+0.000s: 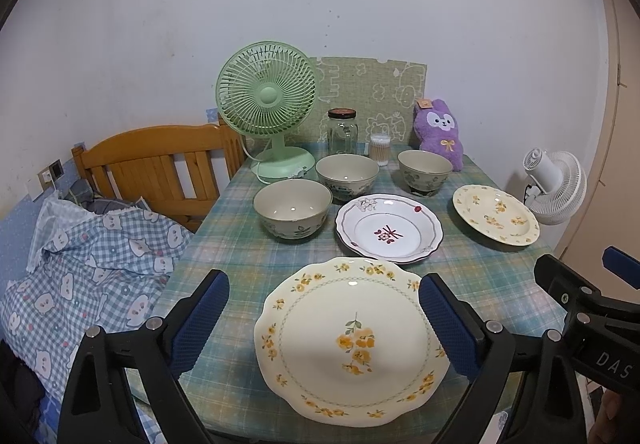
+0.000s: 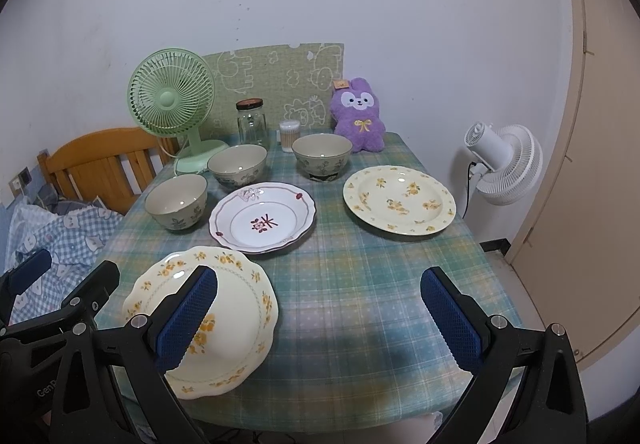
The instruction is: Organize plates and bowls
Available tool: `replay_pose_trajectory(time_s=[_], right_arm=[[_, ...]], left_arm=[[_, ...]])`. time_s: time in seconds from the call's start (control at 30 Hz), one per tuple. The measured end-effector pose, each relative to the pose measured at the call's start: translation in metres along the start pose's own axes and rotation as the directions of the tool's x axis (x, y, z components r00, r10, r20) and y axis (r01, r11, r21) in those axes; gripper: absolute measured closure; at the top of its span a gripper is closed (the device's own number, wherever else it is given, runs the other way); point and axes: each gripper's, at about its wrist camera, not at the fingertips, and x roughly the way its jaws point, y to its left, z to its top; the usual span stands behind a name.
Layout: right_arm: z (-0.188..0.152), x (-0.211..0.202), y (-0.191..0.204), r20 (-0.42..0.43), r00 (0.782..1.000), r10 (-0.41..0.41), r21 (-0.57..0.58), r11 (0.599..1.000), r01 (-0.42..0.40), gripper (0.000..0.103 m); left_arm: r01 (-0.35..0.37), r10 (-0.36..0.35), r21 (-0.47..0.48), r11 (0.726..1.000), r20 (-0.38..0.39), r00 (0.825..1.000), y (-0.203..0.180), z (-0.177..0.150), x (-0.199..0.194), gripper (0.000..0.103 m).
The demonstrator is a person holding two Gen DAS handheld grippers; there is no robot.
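Observation:
A large cream plate with yellow flowers (image 1: 352, 340) (image 2: 236, 308) lies at the table's near edge. My left gripper (image 1: 324, 320) is open above it, with nothing between its fingers. My right gripper (image 2: 320, 316) is open over bare cloth to the right of that plate. A white plate with a red mark (image 1: 390, 230) (image 2: 262, 217) lies mid-table. A deep yellow-flowered plate (image 1: 496, 213) (image 2: 400, 197) lies at the right. Three grey-green bowls (image 1: 292, 207) (image 1: 347, 171) (image 1: 425, 169) stand behind the plates.
A green fan (image 1: 267, 99), a glass jar (image 1: 342, 131), a cotton-swab tub (image 1: 380, 149) and a purple plush (image 1: 438, 131) line the table's back. A white fan (image 2: 504, 163) stands off the right edge. A bed with a wooden headboard (image 1: 160, 163) is at the left.

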Motion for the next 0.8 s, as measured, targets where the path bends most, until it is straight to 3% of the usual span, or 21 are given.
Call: replay_pose_trajectory(time_s=[0.57,0.8], right_arm=[[0.002,0.011,0.009,-0.041,0.999,0.017,-0.006,1.000,-0.017,0.004],[0.009,0.028,0.025,-0.072,0.997,0.018,-0.016,1.000,-0.020,0.006]], left_arm=[[-0.012,0.012,0.001,1.000,-0.013,1.000,0.003,0.005,0.007,0.012],[-0.024,0.023,-0.010,1.000,-0.053,0.998,0.011,0.008,0.028,0.016]])
